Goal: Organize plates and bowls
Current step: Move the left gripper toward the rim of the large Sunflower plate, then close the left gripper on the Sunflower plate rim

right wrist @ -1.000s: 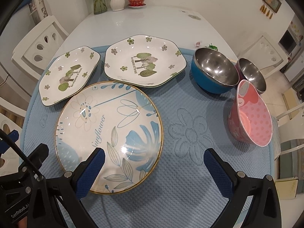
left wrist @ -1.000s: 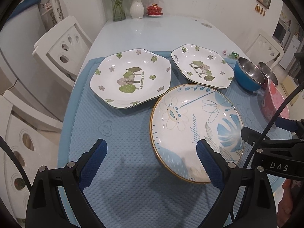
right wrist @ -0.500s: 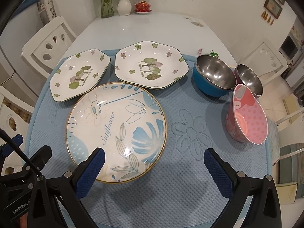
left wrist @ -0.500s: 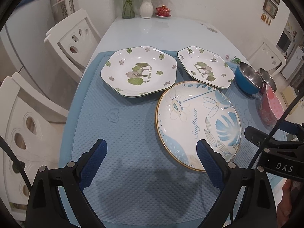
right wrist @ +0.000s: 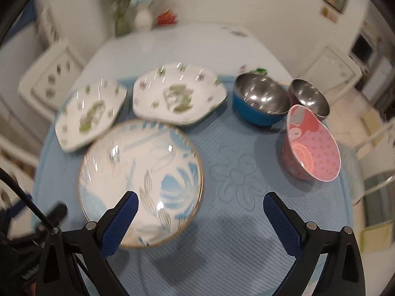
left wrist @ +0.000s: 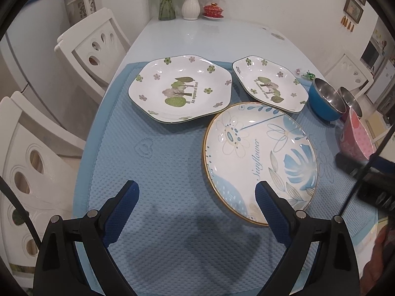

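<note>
On a blue mat (left wrist: 158, 167) lie a round sunflower plate (left wrist: 259, 157) (right wrist: 140, 180) and two white hexagonal plates with green trees, one large (left wrist: 181, 87) (right wrist: 180, 93) and one smaller (left wrist: 270, 82) (right wrist: 90, 114). To the right stand a blue steel bowl (left wrist: 325, 97) (right wrist: 261, 101), a smaller steel bowl (right wrist: 309, 97) and a tilted pink dotted bowl (left wrist: 358, 138) (right wrist: 312, 148). My left gripper (left wrist: 197, 192) is open above the mat, left of the round plate's near rim. My right gripper (right wrist: 201, 203) is open and empty over the mat beside that plate. The right wrist view is blurred.
White chairs (left wrist: 96, 46) stand along the table's left side and another (right wrist: 330, 66) at the right. At the far end of the glossy table (left wrist: 209, 37) sit a glass vase, a white vase (left wrist: 190, 6) and a red lidded cup (left wrist: 213, 9).
Both grippers have pulled back and risen, so the dishes look smaller and farther. The right view has turned blurred from fast motion. No dish has moved.
</note>
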